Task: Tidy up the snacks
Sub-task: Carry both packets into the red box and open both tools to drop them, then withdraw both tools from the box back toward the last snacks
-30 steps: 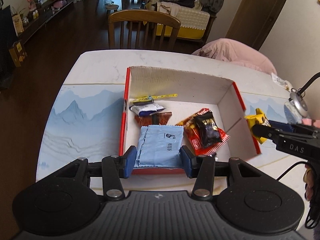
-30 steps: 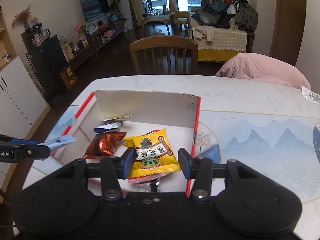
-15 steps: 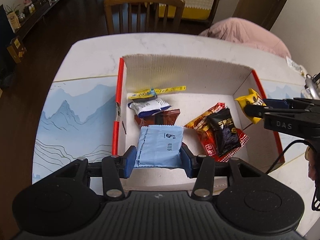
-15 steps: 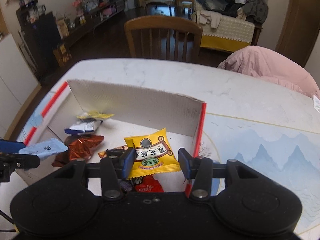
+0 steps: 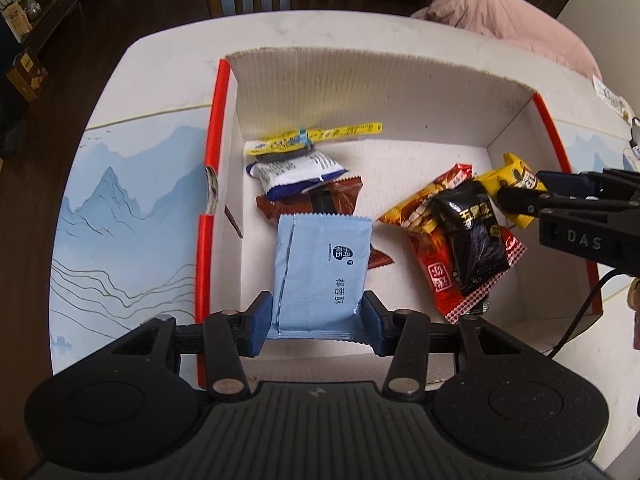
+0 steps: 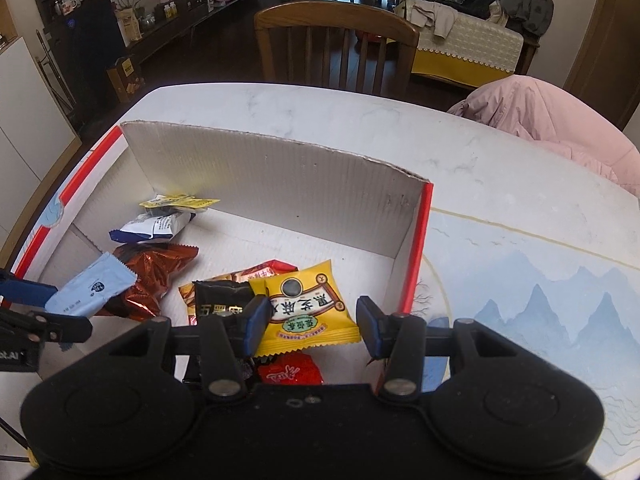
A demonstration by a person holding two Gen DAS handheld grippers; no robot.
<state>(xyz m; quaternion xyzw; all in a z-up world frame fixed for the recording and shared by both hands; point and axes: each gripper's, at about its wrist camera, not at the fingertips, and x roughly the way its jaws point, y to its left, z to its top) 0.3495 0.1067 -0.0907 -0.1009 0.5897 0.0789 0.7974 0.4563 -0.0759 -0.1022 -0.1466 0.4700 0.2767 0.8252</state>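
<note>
A cardboard box [image 5: 360, 80] with red outer sides stands open on the table. My left gripper [image 5: 316, 316] is shut on a light blue packet [image 5: 320, 272], hanging low over the box's near left part. My right gripper [image 6: 310, 324] is shut on a yellow packet [image 6: 308, 308] over the box's right side. In the left wrist view the right gripper [image 5: 520, 192] comes in from the right with that yellow packet [image 5: 516, 178]. Lying in the box are a yellow stick pack [image 5: 312, 138], a white-and-blue packet [image 5: 296, 172], a brown packet [image 5: 316, 202], an orange-red packet [image 5: 432, 216] and a black packet [image 5: 472, 236].
The box sits on a white table with a blue mountain-print mat [image 5: 120, 208]. A wooden chair [image 6: 336, 48] stands at the far side, and a pink garment [image 6: 552, 120] lies at the far right. A black cable [image 5: 580, 320] hangs by the right gripper.
Both grippers have come forward and down over the box, each still gripping its packet. The right gripper's yellow packet now hangs inside the box's right wall.
</note>
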